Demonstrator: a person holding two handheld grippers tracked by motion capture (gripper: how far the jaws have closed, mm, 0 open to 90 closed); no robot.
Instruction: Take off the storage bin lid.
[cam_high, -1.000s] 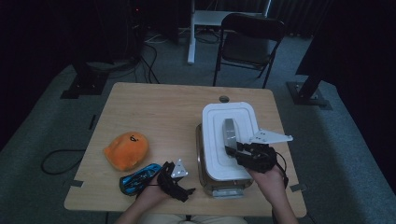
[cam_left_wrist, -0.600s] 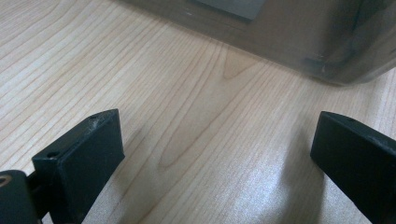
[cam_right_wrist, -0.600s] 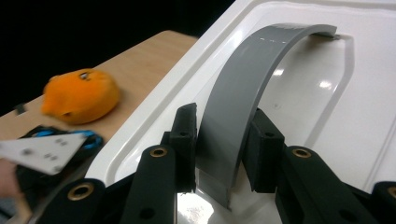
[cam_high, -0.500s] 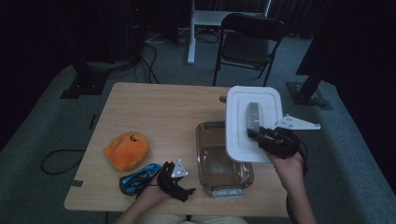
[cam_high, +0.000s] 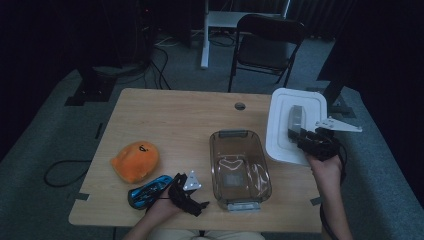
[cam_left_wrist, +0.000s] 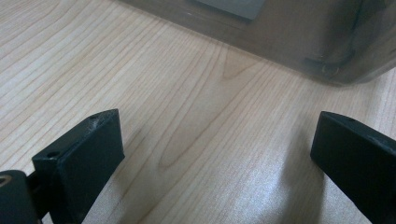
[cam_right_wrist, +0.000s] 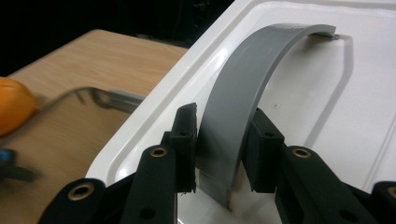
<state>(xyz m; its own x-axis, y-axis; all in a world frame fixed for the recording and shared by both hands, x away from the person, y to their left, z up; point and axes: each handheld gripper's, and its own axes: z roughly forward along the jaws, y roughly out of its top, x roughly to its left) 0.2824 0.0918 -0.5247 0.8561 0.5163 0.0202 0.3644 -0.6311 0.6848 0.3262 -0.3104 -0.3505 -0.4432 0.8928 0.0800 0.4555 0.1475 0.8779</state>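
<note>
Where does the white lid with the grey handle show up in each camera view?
High view: the white lid is at right, over the table's right edge, held by the right claw.
Left gripper view: not in it.
Right gripper view: it spans the centre and right, handle clamped.
Shared landmark: the clear container.

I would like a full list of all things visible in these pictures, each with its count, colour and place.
container: 1, clear grey, open, on the table right of centre
lid: 1, white with grey handle, held at the table's right edge
soft toy: 1, orange, table's near left
blue object: 1, blue and black, by the left hand
table: 1, light wood, centre
chair: 1, black, behind the table
white stand: 1, on the floor behind the table
left tool: 1, black, jaws open, above bare table
right tool: 1, black, jaws shut on the handle
</note>
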